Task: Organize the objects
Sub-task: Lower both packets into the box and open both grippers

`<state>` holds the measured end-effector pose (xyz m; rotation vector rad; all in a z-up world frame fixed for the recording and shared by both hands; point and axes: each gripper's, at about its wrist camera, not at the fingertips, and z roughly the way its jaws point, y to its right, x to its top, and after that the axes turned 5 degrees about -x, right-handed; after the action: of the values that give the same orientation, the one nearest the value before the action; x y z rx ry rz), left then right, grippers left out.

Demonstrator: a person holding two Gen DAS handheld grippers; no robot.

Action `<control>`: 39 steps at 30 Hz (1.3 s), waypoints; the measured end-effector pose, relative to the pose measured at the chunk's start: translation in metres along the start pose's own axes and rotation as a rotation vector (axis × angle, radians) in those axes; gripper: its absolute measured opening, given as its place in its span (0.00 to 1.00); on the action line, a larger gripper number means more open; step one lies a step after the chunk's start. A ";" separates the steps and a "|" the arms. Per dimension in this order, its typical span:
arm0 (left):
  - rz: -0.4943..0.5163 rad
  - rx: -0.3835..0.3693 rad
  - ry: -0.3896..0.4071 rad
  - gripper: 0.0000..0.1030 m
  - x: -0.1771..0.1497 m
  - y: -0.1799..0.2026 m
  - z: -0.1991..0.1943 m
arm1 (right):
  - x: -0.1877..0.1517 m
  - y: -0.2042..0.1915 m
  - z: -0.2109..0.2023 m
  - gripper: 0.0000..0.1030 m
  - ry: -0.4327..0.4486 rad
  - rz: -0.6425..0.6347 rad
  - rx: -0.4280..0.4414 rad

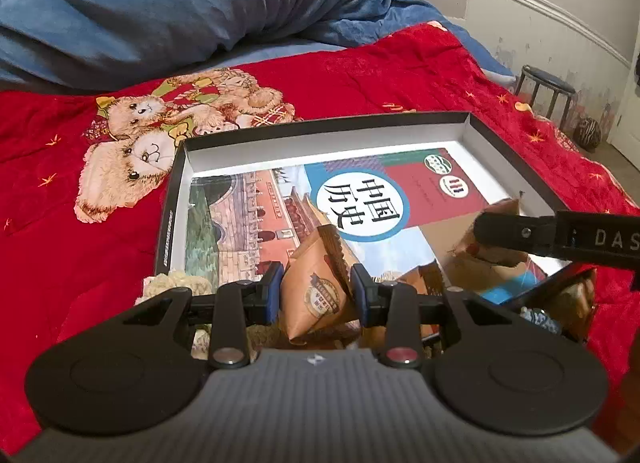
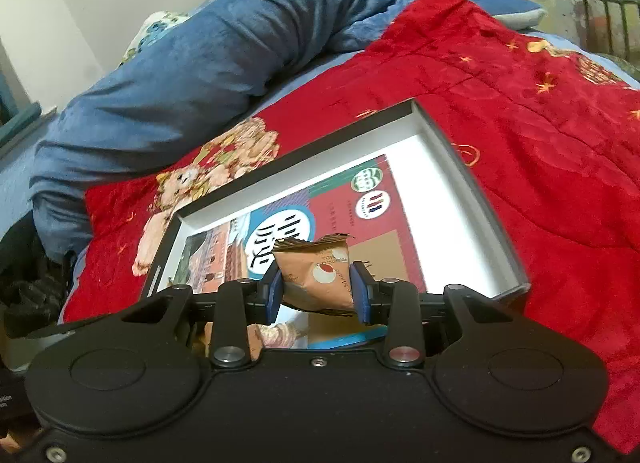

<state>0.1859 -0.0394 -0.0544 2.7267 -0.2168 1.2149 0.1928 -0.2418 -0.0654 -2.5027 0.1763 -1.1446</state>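
Note:
A shallow box [image 1: 320, 128] [image 2: 472, 199] with black outer walls and white inside lies on the red blanket. In it is a history textbook [image 1: 360, 199] [image 2: 316, 203]. My left gripper [image 1: 318, 291] is shut on a brown snack packet [image 1: 316, 291] with a round stamp, held over the box's near end. My right gripper [image 2: 318, 295] is shut on another brown snack packet [image 2: 320, 271] with a red and white circle, also above the book. In the left wrist view the right gripper's black finger [image 1: 520, 233] reaches in from the right with its packet [image 1: 492, 239].
A red blanket [image 1: 80, 223] [image 2: 540, 143] with teddy bear prints covers the bed. A rolled blue duvet [image 1: 160, 11] [image 2: 200, 63] lies behind the box. A dark stool [image 1: 546, 91] stands by the wall at right. More packets and small items [image 1: 576, 303] sit near the box's right corner.

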 end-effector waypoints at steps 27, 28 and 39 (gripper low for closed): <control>-0.080 -0.041 0.116 0.86 0.009 -0.016 -0.061 | 0.006 -0.014 -0.064 0.58 0.122 0.023 0.057; -0.087 -0.048 0.118 0.88 0.008 -0.017 -0.065 | 0.005 -0.014 -0.071 0.59 0.133 0.028 0.051; -0.009 -0.069 0.095 0.89 -0.028 0.000 -0.106 | -0.034 -0.032 -0.137 0.68 0.167 -0.020 -0.011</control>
<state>0.0911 -0.0168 -0.0053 2.6014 -0.2307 1.3056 0.0664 -0.2427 0.0045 -2.4224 0.2031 -1.3641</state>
